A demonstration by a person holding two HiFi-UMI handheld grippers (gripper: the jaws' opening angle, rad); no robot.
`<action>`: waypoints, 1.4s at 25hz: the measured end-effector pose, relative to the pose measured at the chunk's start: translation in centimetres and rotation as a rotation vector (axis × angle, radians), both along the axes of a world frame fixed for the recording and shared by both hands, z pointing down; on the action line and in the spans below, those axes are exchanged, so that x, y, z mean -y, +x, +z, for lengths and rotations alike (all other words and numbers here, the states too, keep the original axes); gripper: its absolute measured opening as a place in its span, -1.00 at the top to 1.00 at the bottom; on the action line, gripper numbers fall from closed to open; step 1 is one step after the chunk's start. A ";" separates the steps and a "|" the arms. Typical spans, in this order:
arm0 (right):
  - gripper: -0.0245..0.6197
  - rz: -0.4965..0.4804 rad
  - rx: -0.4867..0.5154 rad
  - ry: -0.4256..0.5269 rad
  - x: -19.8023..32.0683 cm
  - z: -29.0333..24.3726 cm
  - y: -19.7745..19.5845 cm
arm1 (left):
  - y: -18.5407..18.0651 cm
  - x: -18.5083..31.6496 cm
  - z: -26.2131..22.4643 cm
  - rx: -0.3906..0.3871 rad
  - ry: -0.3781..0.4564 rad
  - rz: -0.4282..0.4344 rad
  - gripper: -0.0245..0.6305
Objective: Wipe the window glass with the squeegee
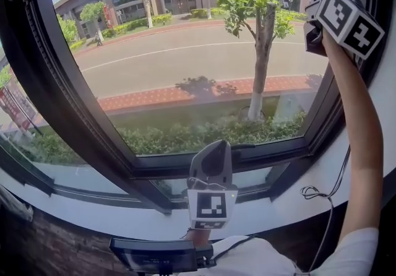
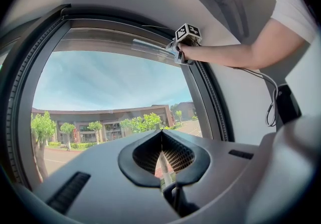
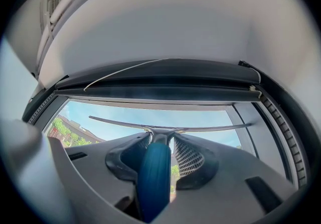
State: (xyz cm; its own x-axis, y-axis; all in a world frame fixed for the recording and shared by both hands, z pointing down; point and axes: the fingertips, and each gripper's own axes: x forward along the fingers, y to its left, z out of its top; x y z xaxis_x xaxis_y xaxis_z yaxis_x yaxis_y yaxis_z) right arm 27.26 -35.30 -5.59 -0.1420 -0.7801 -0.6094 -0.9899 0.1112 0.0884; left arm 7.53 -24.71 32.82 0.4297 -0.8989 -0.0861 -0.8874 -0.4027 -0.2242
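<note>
Squeegee held high against the top of the window.

The squeegee (image 3: 153,173) is up near the top right corner of the window glass (image 1: 185,70), its long thin blade (image 3: 170,127) stretched sideways just under the upper frame (image 3: 160,90); whether the blade touches the pane I cannot tell. The right gripper (image 3: 160,140) pinches the squeegee's blue handle between its jaws, at the end of a raised arm. The left gripper (image 2: 161,135) hangs low in front of the white sill (image 1: 278,207), its jaws pressed together with nothing between them. A thin cable (image 1: 322,207) trails down beside the sill. Outside stands a tree (image 1: 263,39) by a road.
</note>
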 end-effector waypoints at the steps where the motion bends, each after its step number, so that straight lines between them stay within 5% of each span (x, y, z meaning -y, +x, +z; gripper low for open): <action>1: 0.46 -0.001 0.002 0.001 0.0 0.0 0.0 | -0.1 -0.1 0.1 0.000 -0.002 -0.002 0.92; 35: 0.46 0.002 -0.056 0.002 0.2 2.7 -0.1 | -0.4 0.1 0.4 0.037 -0.020 0.001 0.92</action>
State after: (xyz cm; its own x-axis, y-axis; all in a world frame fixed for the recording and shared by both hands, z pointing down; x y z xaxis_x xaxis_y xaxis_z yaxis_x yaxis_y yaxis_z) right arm 27.13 -35.52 -2.85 -0.1744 -0.7794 -0.6017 -0.9836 0.1087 0.1442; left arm 7.15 -24.83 33.18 0.4331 -0.8998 -0.0517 -0.8782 -0.4084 -0.2487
